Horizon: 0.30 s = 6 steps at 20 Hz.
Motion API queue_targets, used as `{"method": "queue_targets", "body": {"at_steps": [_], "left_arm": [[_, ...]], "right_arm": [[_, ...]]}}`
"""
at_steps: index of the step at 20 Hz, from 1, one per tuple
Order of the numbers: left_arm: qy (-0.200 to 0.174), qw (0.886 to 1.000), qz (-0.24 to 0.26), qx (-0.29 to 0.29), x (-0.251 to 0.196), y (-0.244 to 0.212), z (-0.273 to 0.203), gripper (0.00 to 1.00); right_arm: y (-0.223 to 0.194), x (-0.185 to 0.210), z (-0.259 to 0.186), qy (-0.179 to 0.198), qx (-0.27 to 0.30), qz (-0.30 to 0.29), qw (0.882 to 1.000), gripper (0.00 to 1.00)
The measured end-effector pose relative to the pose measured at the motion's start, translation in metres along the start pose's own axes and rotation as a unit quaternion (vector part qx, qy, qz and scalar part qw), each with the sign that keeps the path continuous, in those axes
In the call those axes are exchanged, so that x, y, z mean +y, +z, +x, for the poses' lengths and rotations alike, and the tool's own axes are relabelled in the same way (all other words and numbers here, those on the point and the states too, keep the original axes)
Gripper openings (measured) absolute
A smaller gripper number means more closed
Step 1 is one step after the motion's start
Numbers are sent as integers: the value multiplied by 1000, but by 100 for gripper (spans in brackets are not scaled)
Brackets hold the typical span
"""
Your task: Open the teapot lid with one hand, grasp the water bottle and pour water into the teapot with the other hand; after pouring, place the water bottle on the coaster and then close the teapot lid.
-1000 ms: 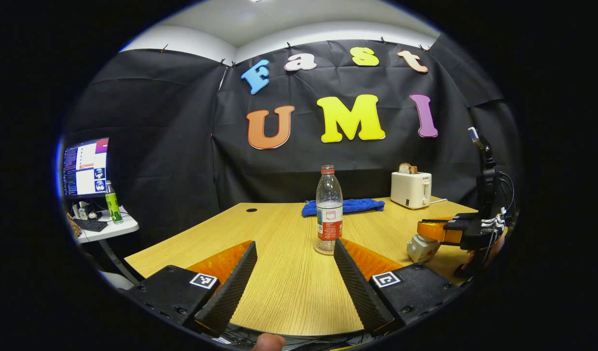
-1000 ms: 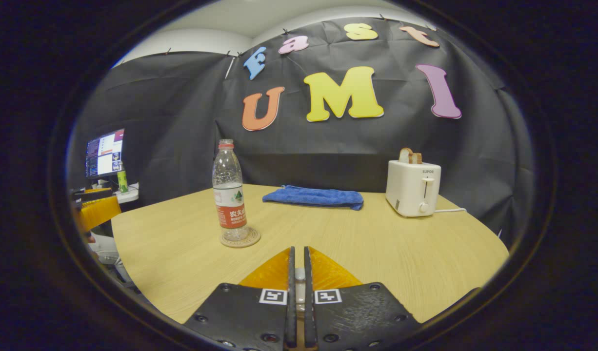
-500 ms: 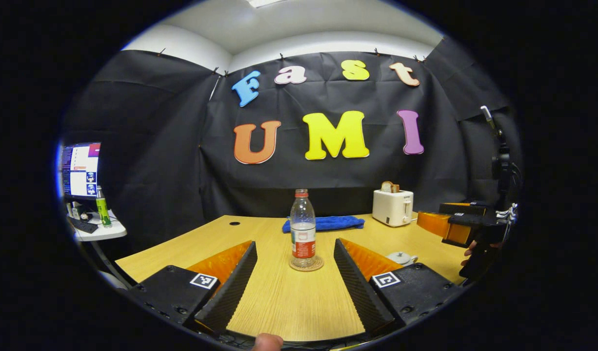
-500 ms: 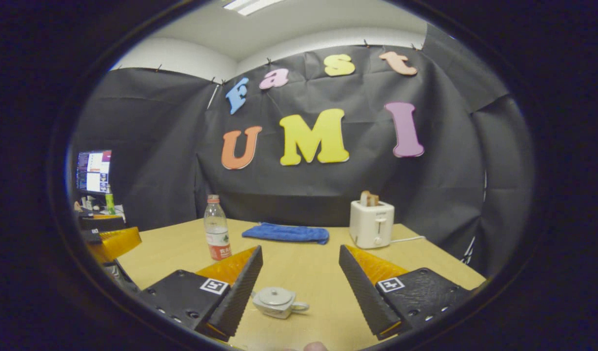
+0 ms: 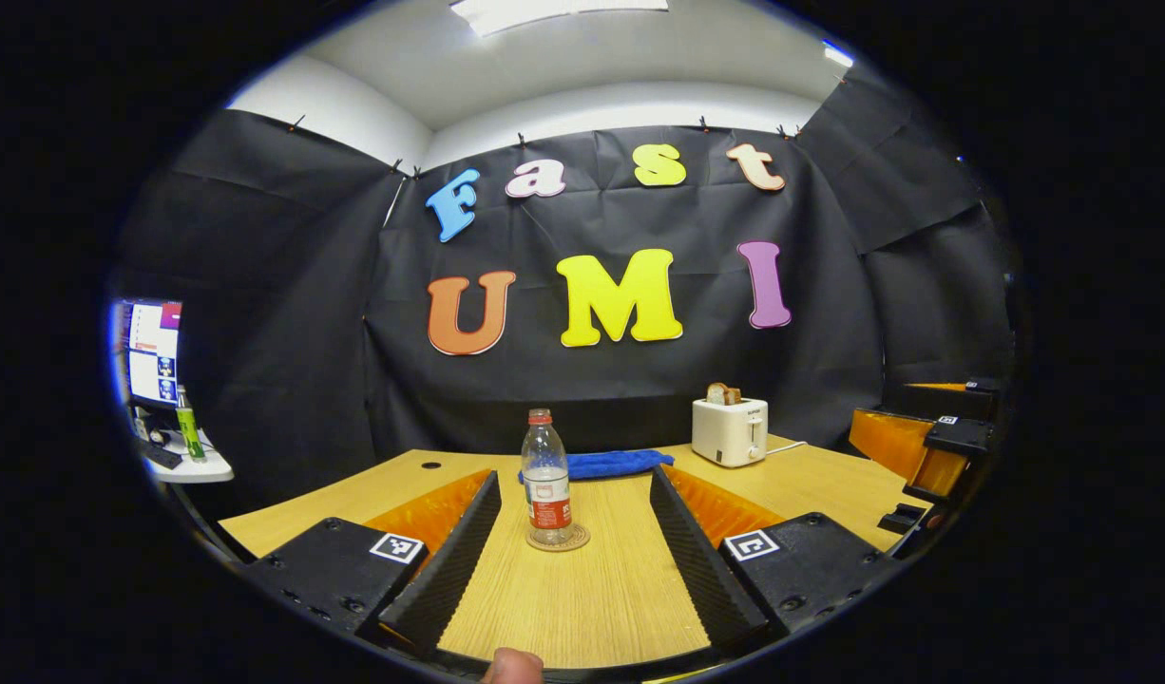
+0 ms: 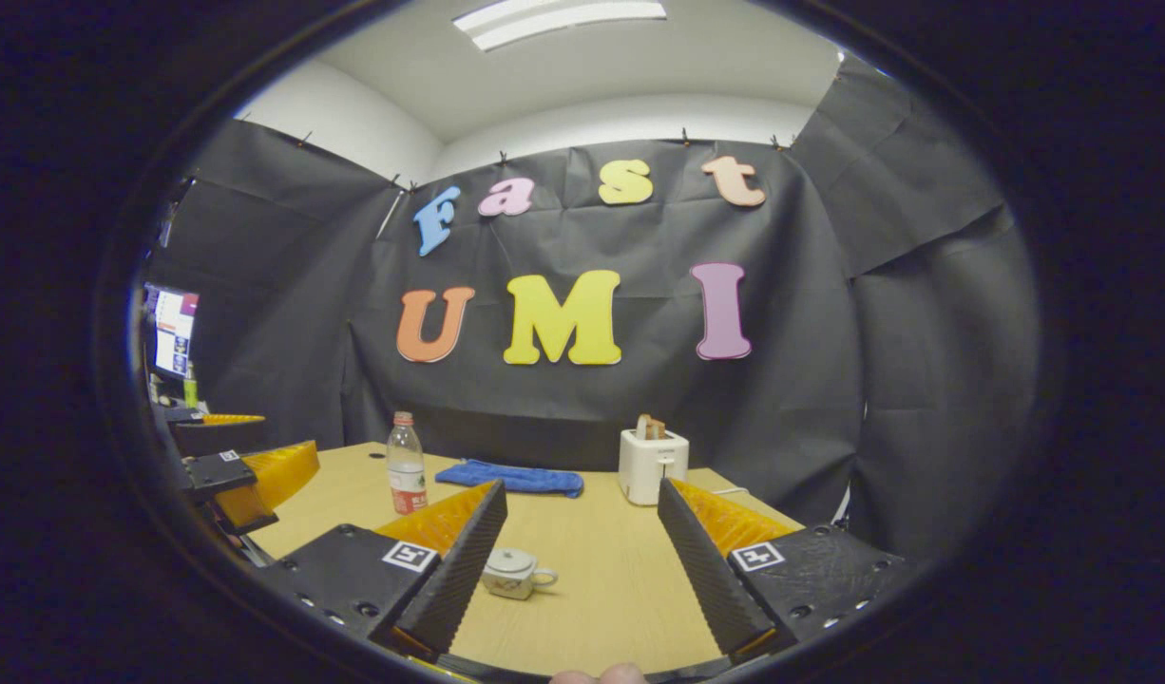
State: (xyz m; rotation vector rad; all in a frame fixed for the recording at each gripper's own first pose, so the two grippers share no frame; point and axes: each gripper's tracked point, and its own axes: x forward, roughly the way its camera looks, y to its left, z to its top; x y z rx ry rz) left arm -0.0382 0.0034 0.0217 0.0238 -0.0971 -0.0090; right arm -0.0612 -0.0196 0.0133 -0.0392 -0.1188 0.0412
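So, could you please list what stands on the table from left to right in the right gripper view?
Bottle → teapot → blue cloth → toaster.

The left gripper view looks from the near edge of the wooden table (image 5: 592,608) straight across it toward the cloth back wall, with the water bottle (image 5: 547,489) on its coaster (image 5: 557,540) ahead and the other gripper at its right rim. The right gripper view looks from farther right and a little higher, facing the same wall, with the teapot (image 6: 512,573) close below. Both share the bottle, blue towel (image 6: 513,476), toaster (image 5: 730,430) and tabletop.
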Motion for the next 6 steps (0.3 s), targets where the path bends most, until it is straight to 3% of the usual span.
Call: {"method": "queue_targets", "body": {"at_steps": [6], "left_arm": [[16,1000,9,-6,21,4,-7,99]], "right_arm": [[9,17,-8,-16,-13,-3,1000,96]]}}
